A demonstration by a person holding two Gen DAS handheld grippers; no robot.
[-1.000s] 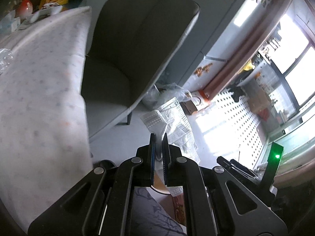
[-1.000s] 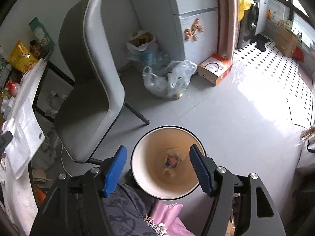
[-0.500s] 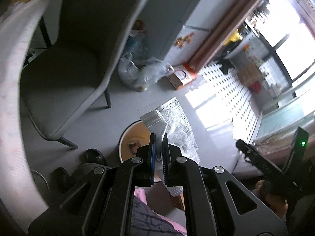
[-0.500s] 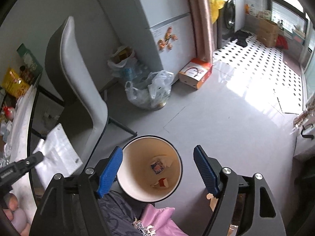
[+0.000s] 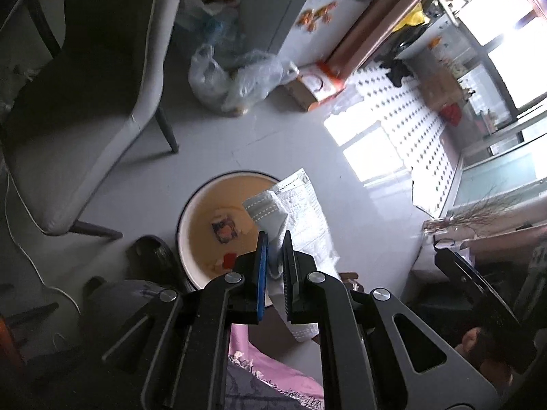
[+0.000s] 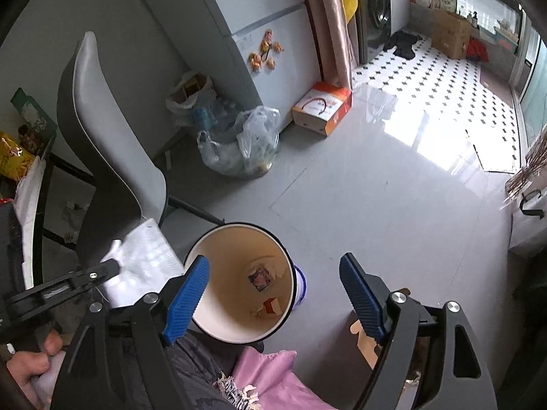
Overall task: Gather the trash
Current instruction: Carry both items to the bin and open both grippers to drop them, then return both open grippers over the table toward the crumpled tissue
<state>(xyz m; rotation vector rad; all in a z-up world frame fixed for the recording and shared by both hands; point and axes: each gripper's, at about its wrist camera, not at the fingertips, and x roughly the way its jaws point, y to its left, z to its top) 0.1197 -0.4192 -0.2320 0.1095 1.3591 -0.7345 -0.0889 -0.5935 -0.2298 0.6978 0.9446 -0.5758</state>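
Below my two grippers stands the bin (image 6: pixel 239 280), a round pail with a cream inside and a dark rim, on the grey floor (image 6: pixel 376 205). At its bottom lie some scraps: a small printed wrapper (image 6: pixel 260 278) and a red piece (image 6: pixel 271 305).

My left gripper (image 5: pixel 275 239) points steeply down, right over the bin's edge. Its jaws are just beginning to open, but the gap is very narrow and the white packet (image 5: pixel 301 212) is between them. The pads seem to press on it; I cannot see a clear space at either side. The packet is a flat plastic sheet with fine print and a folded white piece at the top. It hangs partly over the bin's mouth and partly outside the rim. In the right wrist view the same packet (image 6: pixel 143 266) shows at the left, beside the bin, at the tip of the left gripper (image 6: pixel 112 266).

My right gripper (image 6: pixel 273 287) is empty. Its jaws stand far apart and are opening more. One blue pad (image 6: pixel 186 299) is in front of the bin's near rim, the other pad (image 6: pixel 362 297) is over bare floor.

Behind the bin is a grey chair (image 6: pixel 112 157). Farther back, near the fridge (image 6: pixel 218 34), lie plastic bags (image 6: pixel 239 143) and an orange box (image 6: pixel 323 107).
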